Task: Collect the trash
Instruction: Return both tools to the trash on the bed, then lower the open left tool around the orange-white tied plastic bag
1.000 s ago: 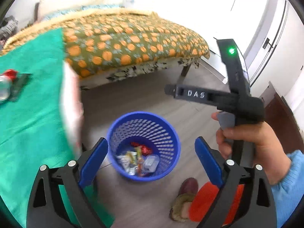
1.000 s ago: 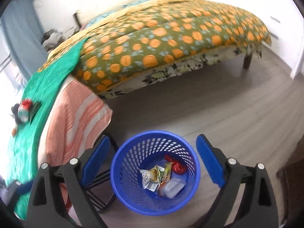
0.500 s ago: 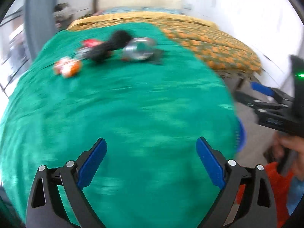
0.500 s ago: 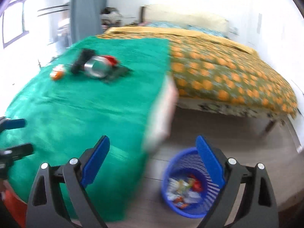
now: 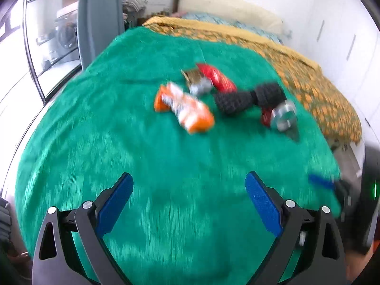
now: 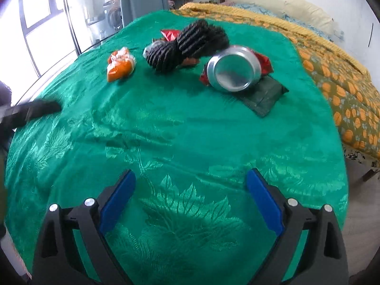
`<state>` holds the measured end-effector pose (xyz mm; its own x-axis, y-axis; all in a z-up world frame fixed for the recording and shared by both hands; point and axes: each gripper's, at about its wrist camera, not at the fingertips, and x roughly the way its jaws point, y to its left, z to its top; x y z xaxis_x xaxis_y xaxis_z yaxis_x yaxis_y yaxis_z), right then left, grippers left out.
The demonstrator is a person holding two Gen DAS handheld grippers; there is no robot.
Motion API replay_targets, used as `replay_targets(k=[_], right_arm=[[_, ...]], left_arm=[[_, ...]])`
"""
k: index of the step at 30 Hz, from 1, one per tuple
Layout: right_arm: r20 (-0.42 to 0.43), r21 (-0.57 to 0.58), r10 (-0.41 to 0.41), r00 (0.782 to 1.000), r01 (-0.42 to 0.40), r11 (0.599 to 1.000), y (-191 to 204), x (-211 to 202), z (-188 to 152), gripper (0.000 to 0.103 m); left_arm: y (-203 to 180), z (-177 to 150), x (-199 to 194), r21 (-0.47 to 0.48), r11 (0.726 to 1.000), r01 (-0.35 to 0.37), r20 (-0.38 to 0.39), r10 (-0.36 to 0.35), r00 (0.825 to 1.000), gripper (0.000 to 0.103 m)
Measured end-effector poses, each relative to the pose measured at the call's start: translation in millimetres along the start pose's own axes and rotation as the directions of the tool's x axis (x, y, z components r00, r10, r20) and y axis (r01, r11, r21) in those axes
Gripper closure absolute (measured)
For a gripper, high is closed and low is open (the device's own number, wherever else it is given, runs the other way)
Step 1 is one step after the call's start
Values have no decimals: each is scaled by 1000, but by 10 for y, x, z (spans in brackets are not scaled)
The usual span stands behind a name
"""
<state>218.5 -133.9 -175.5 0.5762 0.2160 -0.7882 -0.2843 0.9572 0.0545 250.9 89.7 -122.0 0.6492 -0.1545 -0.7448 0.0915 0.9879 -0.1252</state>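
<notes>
Green cloth carries a can, sharp only in the right view; both hand-held grippers gape empty.

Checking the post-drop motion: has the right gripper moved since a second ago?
Yes. The right gripper has swung up and left from the blue bin to over the green cloth, facing the can.

A bright green cloth with a woven leaf pattern covers the near surface. On its far part lie an orange-and-white wrapper, a black ribbed bundle, a silver can with red sides, and a dark green packet. To the right, the bedspread is olive with orange pumpkins. Both grippers' pads are blue on black frames.
</notes>
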Motion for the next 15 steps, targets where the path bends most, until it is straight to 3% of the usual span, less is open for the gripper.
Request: replay_targets(k=[5,8,11,13,14,15], right_arm=[[-1,-1,-6,1000,6,1000,11,22,-14,10],[-2,1,-6,1000,6,1000,9,30,-11,10],[-1,2,-4,1000,4,1000,8,24,-18,10],[-1,3,-3,1000,3,1000,0,23,-19,10],[-1,3,-3,1000,3,1000,2,28,-16,10],[-1,3,-2,1000,2,1000,0,27,-16,10]], left_arm=[[-175,469,437,-13,999,-47,44,47,998,9],[-158,638,761,-44,994,-96,14,97,995,9],[-73,682,984,-102,989,-104,-37,101,994,12],[-16,681,1110,-132,986,-98,-78,88,993,29],[-2,669,1129,-132,986,-102,-81,92,992,32],[-3,662,1108,-116,988,-106,-62,99,993,44]])
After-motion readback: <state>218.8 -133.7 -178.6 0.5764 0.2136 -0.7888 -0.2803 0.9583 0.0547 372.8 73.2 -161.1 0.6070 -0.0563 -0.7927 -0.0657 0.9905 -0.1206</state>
